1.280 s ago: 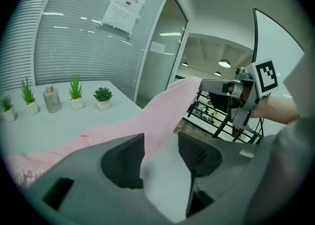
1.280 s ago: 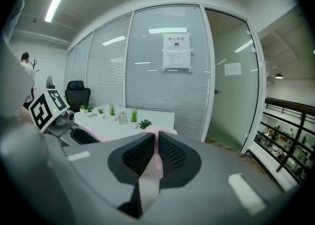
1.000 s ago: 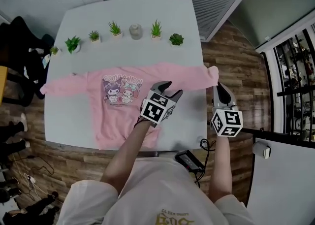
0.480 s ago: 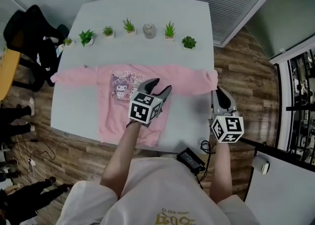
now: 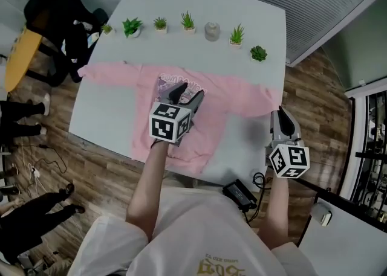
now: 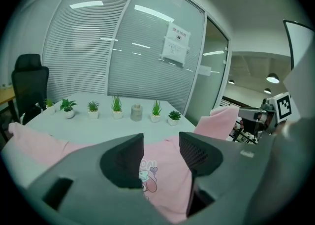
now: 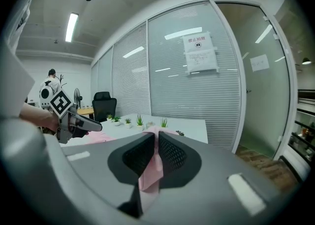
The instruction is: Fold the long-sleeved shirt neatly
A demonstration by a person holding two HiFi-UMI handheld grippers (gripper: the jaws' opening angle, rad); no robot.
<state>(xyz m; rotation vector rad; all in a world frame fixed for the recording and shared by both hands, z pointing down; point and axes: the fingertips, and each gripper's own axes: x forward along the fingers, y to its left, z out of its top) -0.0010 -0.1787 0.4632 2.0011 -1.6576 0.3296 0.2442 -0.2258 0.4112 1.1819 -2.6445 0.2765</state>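
Right gripper: clamped on a sleeve of the pink shirt.
Left gripper: jaws apart, empty, above the shirt's chest.

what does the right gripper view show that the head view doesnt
Only the right gripper view: the right gripper shut on the pink sleeve, plus a paper notice on the glass wall. Only the head view: the shirt's cartoon print and a black box with a cable beside the table. Both: the pink shirt, the potted plants, the left gripper.
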